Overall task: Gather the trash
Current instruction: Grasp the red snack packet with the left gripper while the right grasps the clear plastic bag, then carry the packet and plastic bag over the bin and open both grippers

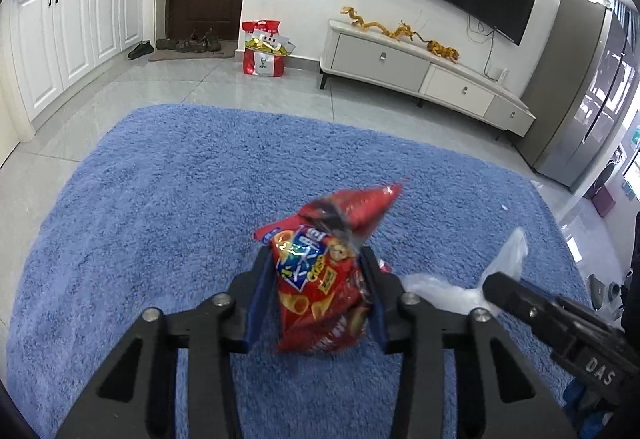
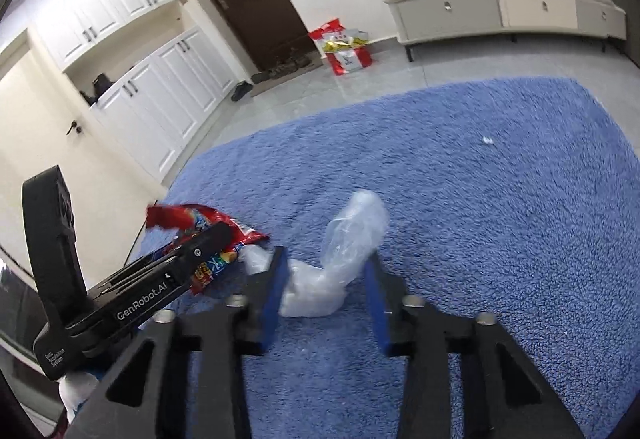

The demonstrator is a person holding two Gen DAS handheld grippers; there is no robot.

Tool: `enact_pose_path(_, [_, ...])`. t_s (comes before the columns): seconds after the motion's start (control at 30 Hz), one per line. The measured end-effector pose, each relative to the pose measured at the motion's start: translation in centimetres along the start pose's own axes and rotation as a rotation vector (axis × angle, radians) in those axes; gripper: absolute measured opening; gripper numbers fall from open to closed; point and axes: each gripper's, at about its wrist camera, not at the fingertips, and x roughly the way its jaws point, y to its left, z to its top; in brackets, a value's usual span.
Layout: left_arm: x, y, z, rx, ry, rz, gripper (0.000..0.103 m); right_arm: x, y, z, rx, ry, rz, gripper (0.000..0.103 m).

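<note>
A red snack bag [image 1: 320, 279] stands crumpled on the blue shaggy rug [image 1: 180, 199], pinched between the blue pads of my left gripper [image 1: 316, 253]. To its right lies a clear plastic bag [image 1: 440, 287], with the tip of my right gripper [image 1: 496, 281] at it. In the right wrist view the clear plastic bag [image 2: 352, 231] sits between the pads of my right gripper [image 2: 326, 253], which press on both its sides. My left gripper [image 2: 216, 235] shows at the left, holding the red snack bag [image 2: 192, 217].
A small white scrap [image 2: 487, 140] lies farther out on the rug. On the tiled floor beyond stand a red-and-white KFC bag [image 1: 264, 51], a low TV cabinet [image 1: 400, 59], shoes [image 1: 192, 43] by the dark door, and a grey fridge [image 1: 580, 87] at the right.
</note>
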Motion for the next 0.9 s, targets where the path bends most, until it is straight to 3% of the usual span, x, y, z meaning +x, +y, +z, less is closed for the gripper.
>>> enact_pose_path(0.03, [-0.5,0.0,-0.2,0.005,-0.004,-0.003,0.034,-0.4,0.3,-0.2,-0.015,-0.002,0.0,0.01])
enact_pose_path(0.13, [-2.2,-0.2,-0.9,0.022,-0.018,-0.01,0.032,-1.6,0.5,-0.9,-0.029,-0.006,0.02,0.008])
enact_pose_path(0.57, [-12.8,-2.4,-6.1,0.084,-0.074,-0.074,0.031,-13.6,1.4,-6.0,-0.15,-0.102,-0.04,0.008])
enact_pose_path(0.9, [-18.7,-7.9,-9.3,0.186,-0.1,-0.158,0.031,-25.6,-3.7,-10.6,-0.07,-0.23,-0.175,0.008])
